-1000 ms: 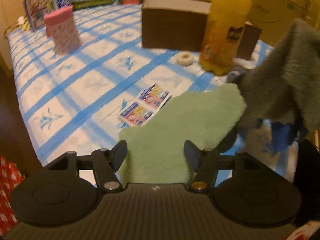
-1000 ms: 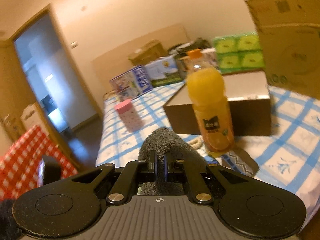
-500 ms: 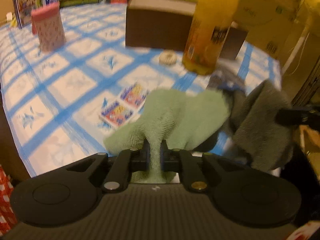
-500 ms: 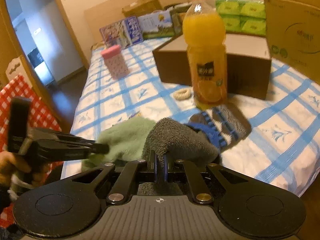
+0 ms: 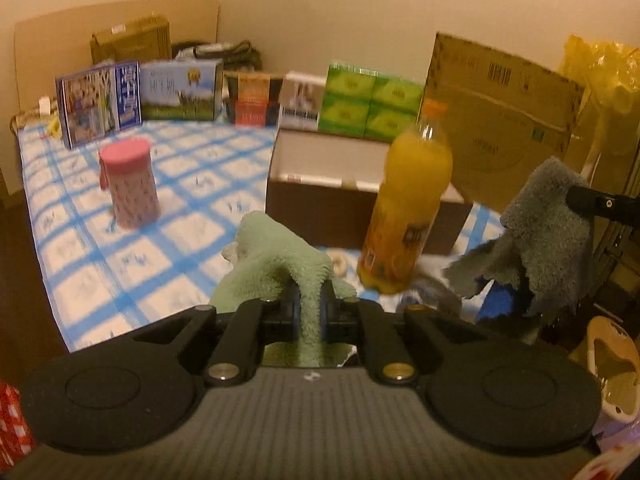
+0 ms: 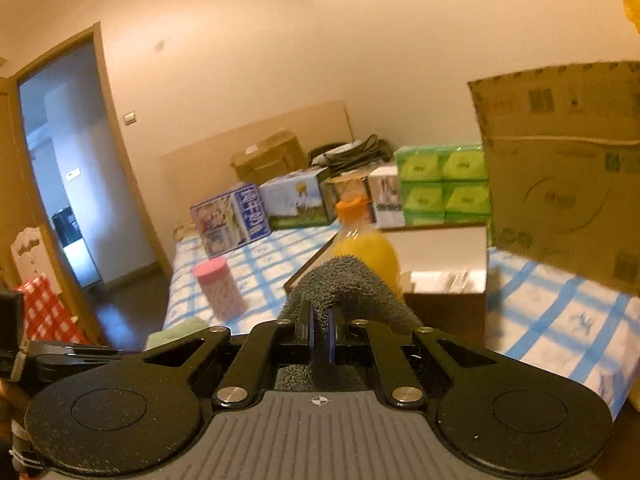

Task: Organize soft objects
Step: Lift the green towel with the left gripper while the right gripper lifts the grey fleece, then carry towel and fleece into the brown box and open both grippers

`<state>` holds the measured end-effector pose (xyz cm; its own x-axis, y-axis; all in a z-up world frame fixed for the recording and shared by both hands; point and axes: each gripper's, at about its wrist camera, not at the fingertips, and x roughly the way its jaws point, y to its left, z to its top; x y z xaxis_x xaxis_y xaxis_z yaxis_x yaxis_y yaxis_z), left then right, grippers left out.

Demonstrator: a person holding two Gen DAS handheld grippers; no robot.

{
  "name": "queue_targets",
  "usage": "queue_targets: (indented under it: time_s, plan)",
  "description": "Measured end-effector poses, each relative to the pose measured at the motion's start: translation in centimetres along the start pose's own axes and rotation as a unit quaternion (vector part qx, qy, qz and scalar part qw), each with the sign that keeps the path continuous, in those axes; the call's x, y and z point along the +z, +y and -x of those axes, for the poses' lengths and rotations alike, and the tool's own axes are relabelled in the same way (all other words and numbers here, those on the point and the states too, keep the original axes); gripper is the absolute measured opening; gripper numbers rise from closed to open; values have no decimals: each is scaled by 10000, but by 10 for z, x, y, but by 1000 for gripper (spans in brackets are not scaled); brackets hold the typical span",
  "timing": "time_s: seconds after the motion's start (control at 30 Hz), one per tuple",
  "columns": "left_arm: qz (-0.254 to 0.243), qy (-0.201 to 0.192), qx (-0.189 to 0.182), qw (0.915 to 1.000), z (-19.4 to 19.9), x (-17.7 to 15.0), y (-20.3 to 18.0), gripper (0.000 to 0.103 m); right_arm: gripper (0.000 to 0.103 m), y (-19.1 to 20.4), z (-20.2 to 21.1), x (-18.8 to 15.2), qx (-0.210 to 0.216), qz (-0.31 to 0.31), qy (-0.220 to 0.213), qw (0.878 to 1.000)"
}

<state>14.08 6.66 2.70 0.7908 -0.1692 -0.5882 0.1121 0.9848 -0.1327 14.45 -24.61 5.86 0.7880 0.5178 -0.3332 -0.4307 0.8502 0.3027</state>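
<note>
My left gripper [image 5: 309, 304] is shut on a light green fluffy cloth [image 5: 276, 252] and holds it up above the front of the blue-checked bed [image 5: 120, 264]. My right gripper [image 6: 320, 330] is shut on a grey fluffy cloth [image 6: 344, 284], also lifted. In the left wrist view the grey cloth [image 5: 548, 232] hangs from the right gripper's finger [image 5: 600, 202] at the far right, with a blue piece [image 5: 498, 304] dangling beneath it. A corner of the green cloth [image 6: 176, 334] shows low left in the right wrist view.
An orange juice bottle [image 5: 408, 208] stands just beyond both cloths, in front of a brown open box [image 5: 320, 184]. A pink lidded cup [image 5: 130, 184] stands to the left. Cartons and green packs [image 5: 372, 100] line the back; a large cardboard box [image 5: 500, 120] is at right.
My left gripper closed on the green cloth and lifted it off the bed. My right gripper dipped, then rose again with the grey cloth; both views now tilt upward.
</note>
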Motion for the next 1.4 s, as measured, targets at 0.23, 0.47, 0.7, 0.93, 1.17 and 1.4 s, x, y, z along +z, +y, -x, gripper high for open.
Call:
queue_targets:
  time_s: [0.23,0.47,0.7,0.93,1.17,1.4]
  plan:
    - [-71,-200,110,9997,6,24,8,8,6,-30,-4,17,-381,-14,288,9989]
    - [-185,-261,206,9993,6,50,29,8,6,-57,3,38,-578,290,269,9975]
    - [-371,-257,200,9988,-9,73,35,8,6,-71,-9,52,-797,778,258,9934]
    - [-432,-331,42,9985,-36,100,33,8,6,-84,-28,76,-671,1107,80,9916]
    - [-410,-384,-334,9979,-72,140,27,8,6,-98,-68,104,-315,1254,-77,9916]
    - [-522,-339,-583,9964,-123,178,13,8,6,-117,-121,122,-124,1587,-127,9872]
